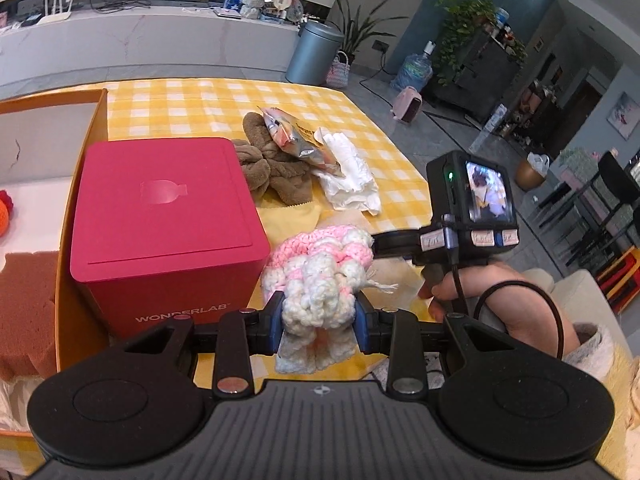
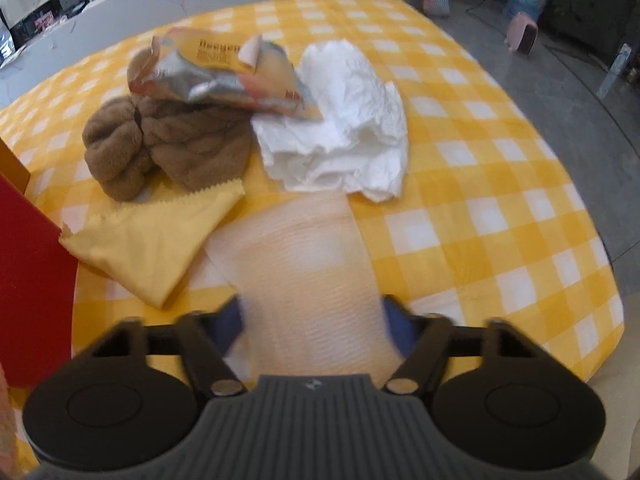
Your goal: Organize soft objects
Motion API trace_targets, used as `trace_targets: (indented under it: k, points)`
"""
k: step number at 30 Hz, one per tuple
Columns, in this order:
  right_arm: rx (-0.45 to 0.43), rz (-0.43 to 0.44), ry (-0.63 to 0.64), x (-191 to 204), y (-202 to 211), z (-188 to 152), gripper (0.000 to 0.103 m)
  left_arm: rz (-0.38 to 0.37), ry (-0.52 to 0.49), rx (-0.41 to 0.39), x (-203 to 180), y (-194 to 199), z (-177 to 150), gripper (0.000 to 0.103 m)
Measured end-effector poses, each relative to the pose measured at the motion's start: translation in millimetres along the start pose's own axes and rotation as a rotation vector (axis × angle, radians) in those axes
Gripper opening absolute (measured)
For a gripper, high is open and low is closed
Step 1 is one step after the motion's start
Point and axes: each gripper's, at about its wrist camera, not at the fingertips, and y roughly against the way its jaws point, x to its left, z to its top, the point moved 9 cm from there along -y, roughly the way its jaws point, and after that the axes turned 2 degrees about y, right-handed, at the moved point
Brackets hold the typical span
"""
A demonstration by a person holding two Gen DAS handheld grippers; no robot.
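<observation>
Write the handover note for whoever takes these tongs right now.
Left tongs: shut on the pink-and-white crochet piece, beside the red box.
Right tongs: straddling a sheer foam sheet; grip unclear, picture blurred.
On the checked tablecloth: brown plush towel, snack packet, white paper, yellow cloth.
Done: crochet lifted. Left: place it, sort the rest.

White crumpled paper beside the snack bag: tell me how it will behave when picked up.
The white crumpled paper probably weighs little, being thin and creased. It would likely crush between the fingers and sag. The snack bag overlaps one edge and may shift.
</observation>
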Motion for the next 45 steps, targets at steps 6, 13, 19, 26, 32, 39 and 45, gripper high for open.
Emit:
trace_targets:
  k: [6,13,19,26,32,39,45]
  points:
    - [-0.020,-0.004,-0.033,-6.9,5.7,1.6,0.006,-0.007,-0.023,0.004,-2.8,-2.7,-4.2,0.039]
    - [-0.099,0.133,-0.027,8.5,33.6,3.8,0.005,-0.021,-0.054,0.004,-9.6,-3.0,-6.2,0.039]
    - [-0.131,0.167,-0.027,9.9,41.7,7.9,0.005,-0.020,-0.071,-0.021,-18.3,6.6,-2.0,0.039]
    - [-0.169,0.211,-0.012,15.5,59.7,8.0,0.005,-0.052,-0.077,-0.081,-26.8,29.4,7.9,0.039]
    - [-0.237,0.243,0.022,29.8,89.9,11.2,0.005,-0.053,-0.074,-0.178,-20.4,61.0,22.6,0.039]
    - [-0.335,0.316,0.066,59.4,141.1,23.1,0.005,0.003,-0.032,-0.286,10.4,99.6,42.3,0.039]
    - [-0.413,0.426,0.137,112.0,185.1,34.4,0.005,0.140,0.028,-0.390,61.8,134.5,59.1,0.039]
